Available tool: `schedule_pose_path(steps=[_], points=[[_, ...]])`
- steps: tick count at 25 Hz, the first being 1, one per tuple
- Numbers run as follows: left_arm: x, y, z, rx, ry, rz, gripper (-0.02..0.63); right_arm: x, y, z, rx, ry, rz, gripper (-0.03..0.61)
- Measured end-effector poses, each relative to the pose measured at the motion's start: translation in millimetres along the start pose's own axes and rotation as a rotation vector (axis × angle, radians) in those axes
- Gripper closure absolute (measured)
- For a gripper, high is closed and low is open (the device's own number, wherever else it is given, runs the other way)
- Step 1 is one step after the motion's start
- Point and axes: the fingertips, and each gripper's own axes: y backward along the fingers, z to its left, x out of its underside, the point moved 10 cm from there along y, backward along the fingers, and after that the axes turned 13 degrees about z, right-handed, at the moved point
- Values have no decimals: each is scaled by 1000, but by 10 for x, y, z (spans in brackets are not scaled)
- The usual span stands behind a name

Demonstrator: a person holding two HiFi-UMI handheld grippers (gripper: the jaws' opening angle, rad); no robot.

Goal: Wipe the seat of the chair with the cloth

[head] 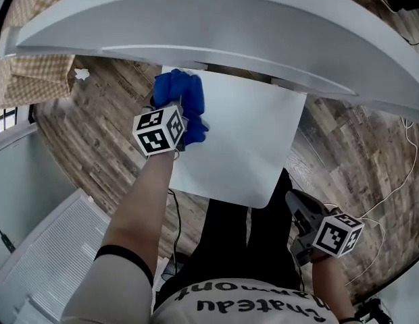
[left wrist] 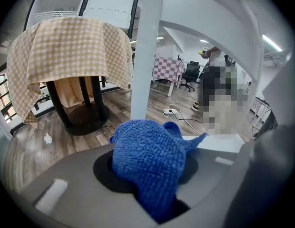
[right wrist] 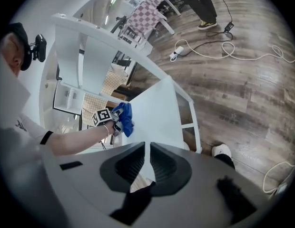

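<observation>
The chair's white seat (head: 243, 140) lies below me, its front edge against my legs. A blue cloth (head: 182, 100) is bunched at the seat's far left corner, and my left gripper (head: 189, 117) is shut on it there. In the left gripper view the cloth (left wrist: 150, 160) fills the gap between the jaws of the left gripper (left wrist: 150, 175) and hides the pads. My right gripper (head: 301, 214) hangs off the seat's near right corner, shut and holding nothing. The right gripper view shows the right gripper (right wrist: 148, 163) with only a thin slit between its jaws, and the seat (right wrist: 154, 113) and cloth (right wrist: 123, 118) beyond.
A wide white curved rail (head: 216, 32) spans the top of the head view above the seat. A round table under a checked cloth (left wrist: 66, 46) stands to the left. Cables (head: 392, 187) trail over the wood floor on the right. A person (left wrist: 219, 94) stands far off.
</observation>
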Motion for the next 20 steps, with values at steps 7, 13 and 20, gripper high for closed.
schedule_pose_path(steps=[7,13,20], points=[[146,-214,-632,-50,141,-113,505,187,347,-679,-16,-51,-30,535],[157,-280,-1192,-27,82,-114,505,363,554,-946,-29,-107,-79,535],[260,-317,-2031,-31,-92,-29,509,544,798,-1169,-43,-160,-136,535]])
